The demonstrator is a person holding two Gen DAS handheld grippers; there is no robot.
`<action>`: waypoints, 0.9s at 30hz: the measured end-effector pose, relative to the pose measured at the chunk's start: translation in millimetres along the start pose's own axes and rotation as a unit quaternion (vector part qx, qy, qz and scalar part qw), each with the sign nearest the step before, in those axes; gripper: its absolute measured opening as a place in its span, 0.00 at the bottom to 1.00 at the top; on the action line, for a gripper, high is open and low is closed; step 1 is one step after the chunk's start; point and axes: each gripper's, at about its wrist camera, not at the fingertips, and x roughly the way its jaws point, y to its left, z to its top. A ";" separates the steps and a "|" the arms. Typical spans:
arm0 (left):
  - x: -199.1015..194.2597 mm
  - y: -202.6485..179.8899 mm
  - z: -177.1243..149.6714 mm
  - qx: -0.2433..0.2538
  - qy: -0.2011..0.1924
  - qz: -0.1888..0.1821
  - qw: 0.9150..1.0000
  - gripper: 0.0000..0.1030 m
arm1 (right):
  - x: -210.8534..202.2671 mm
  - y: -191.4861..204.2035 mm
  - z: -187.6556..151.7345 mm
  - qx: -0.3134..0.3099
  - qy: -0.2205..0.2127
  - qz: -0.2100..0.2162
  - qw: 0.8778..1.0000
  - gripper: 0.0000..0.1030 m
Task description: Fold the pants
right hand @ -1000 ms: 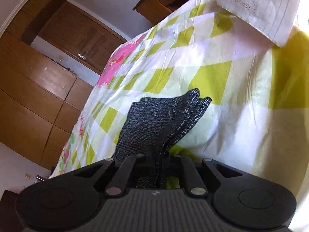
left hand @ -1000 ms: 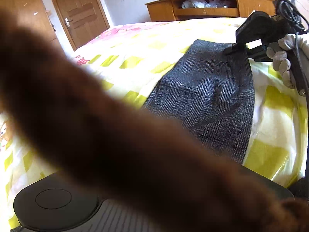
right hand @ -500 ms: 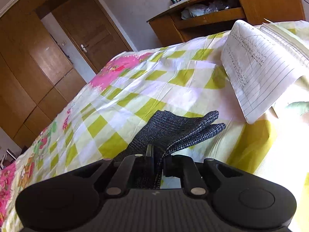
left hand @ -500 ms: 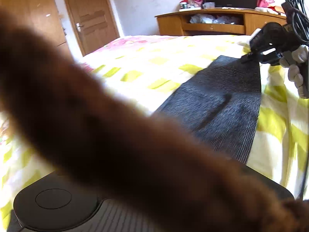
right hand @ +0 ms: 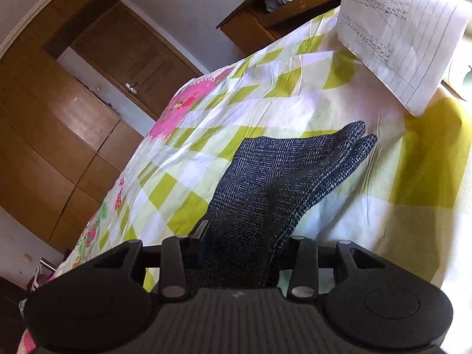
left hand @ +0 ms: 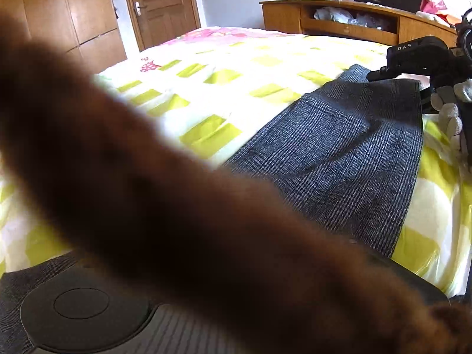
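Grey plaid pants point(left hand: 339, 159) lie as a long folded strip on the yellow-checked bed sheet point(left hand: 206, 88). A blurred brown furry shape point(left hand: 177, 191) crosses the left wrist view and hides my left gripper's fingers; only its black body point(left hand: 79, 306) shows, with plaid cloth beside it. At the strip's far end sits my right gripper point(left hand: 376, 76), held by a gloved hand point(left hand: 448, 109). In the right wrist view my right gripper point(right hand: 242, 233) stands open, and the layered pants end point(right hand: 295, 171) lies loose between its spread fingers point(right hand: 203, 230).
A lined paper sheet point(right hand: 398, 38) lies on the bed just beyond the pants end. A wooden TV cabinet point(left hand: 339, 20) stands past the bed's far edge. A wooden door point(left hand: 159, 6) and wardrobes point(left hand: 73, 14) line the left wall.
My right gripper's fingers have spread apart and let go of the pants end, which now rests on the sheet. The left wrist view has shifted slightly, with the brown shape still across it.
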 end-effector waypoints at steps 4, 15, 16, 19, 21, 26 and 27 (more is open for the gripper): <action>0.2 -7.0 -2.1 0.012 -0.010 0.004 1.000 0.49 | 2.9 -3.6 3.0 0.019 -0.004 -0.010 1.000 0.26; -78.8 46.2 -35.2 -0.008 -0.020 0.056 0.998 0.50 | -58.7 149.4 -44.1 -0.259 -0.009 0.123 0.958 0.24; -91.0 58.9 -43.0 -0.017 -0.015 0.072 0.997 0.50 | -63.3 167.0 -61.5 -0.290 0.004 0.141 0.947 0.24; -127.0 94.8 -70.8 -0.037 -0.004 0.129 0.991 0.51 | -80.2 223.2 -136.5 -0.388 0.047 0.212 0.896 0.24; -146.4 114.8 -89.6 -0.050 0.006 0.162 0.985 0.51 | -91.1 254.8 -188.5 -0.447 0.073 0.249 0.856 0.24; -189.9 158.4 -138.4 -0.126 0.026 0.205 0.970 0.52 | -113.2 288.0 -348.2 -0.657 0.143 0.310 0.672 0.24; -196.2 163.2 -147.6 -0.140 0.027 0.210 0.967 0.52 | -115.3 284.1 -374.2 -0.688 0.146 0.305 0.642 0.24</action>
